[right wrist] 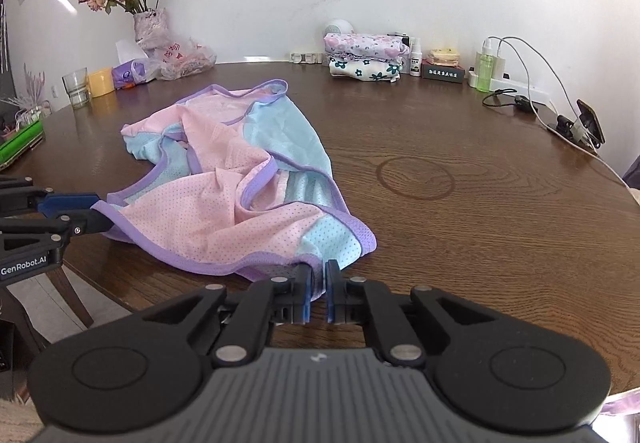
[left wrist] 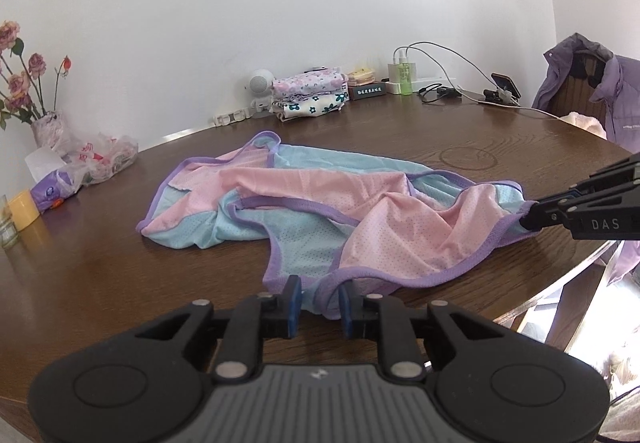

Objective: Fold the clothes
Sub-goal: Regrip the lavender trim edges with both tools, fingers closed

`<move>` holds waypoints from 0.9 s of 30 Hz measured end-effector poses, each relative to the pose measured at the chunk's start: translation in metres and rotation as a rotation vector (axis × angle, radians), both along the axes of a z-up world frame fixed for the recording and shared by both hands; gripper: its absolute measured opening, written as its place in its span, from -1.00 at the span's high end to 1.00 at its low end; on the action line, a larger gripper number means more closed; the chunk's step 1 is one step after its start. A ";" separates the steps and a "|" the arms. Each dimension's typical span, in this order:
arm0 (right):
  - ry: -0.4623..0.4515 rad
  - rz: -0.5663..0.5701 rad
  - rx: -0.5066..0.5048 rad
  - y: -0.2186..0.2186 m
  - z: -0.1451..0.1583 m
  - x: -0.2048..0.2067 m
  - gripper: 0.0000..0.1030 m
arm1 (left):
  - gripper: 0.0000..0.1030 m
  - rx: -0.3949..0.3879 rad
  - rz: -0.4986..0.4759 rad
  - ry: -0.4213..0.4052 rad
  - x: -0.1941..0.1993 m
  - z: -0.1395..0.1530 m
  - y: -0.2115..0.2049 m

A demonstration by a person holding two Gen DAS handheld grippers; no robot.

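At the frame's lower centre, the left gripper fingers are standing parted around the mesh vest hem, while the right gripper is pinching its corner; the loosely held hem is likely slipping free, bunching the fold.

Hidden and cut-off parts, both wrist views

The purple hem of the garment ran down between the left gripper's blue pads, its end hidden behind the fingers. In the right wrist view the right gripper covered the hem corner likewise; pad contact could not be told. The purple jacket was cut by the frame edge. Print on the dark box was too small to read. The green object ran off the left edge.
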State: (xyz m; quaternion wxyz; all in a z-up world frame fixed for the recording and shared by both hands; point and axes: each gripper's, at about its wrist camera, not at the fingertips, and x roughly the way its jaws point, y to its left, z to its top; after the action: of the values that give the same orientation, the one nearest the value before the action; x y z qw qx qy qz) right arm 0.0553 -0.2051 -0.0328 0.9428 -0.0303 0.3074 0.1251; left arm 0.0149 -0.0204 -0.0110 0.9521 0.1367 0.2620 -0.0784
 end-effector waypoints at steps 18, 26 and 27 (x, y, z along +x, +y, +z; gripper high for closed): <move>-0.009 0.035 -0.095 0.009 -0.002 0.000 0.89 | 0.97 0.099 0.023 -0.019 -0.001 -0.010 -0.003; -0.051 0.063 -0.196 0.023 -0.003 0.004 0.59 | 0.97 0.069 0.048 -0.043 -0.003 -0.005 0.002; -0.053 0.065 -0.199 0.024 -0.003 0.004 0.57 | 0.97 0.060 0.052 -0.049 -0.004 -0.003 0.003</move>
State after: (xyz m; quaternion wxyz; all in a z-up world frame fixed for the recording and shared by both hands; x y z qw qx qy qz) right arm 0.0597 -0.1813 -0.0362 0.9385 -0.1368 0.2920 0.1236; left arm 0.0110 -0.0170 -0.0141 0.9554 0.1604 0.2445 -0.0426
